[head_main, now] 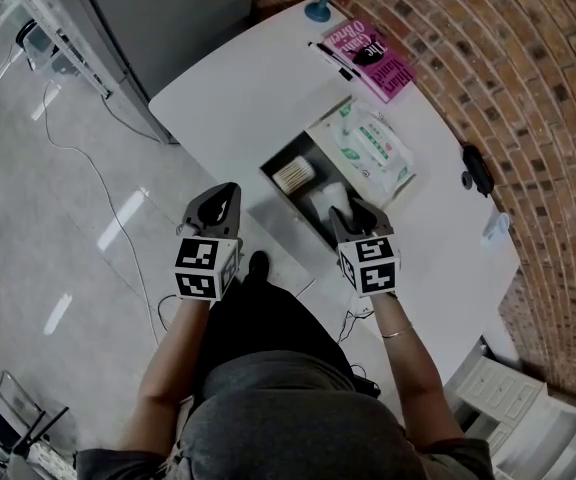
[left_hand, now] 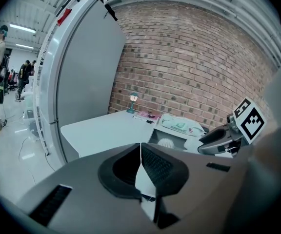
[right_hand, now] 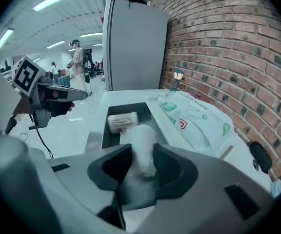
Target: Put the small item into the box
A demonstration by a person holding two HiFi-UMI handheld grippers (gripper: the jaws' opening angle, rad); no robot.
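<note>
White roll [right_hand: 141, 139] pinched in right hand-held gripper [right_hand: 142, 154] | above box [right_hand: 123, 108] | left hand-held gripper [left_hand: 140, 149] closed

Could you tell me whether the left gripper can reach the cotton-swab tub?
Probably yes: the box is open-topped, and the right gripper is at its other end, clear of the tub.

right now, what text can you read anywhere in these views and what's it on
"The" and probably "Other": white script on the pink book; the rest of the title is unclear.
Wipes pack: green print, too small to read.
Red tag on the fridge: too blurred to read.
Marker cubes: black-and-white square patterns, no words.
White roll: no print visible.
</note>
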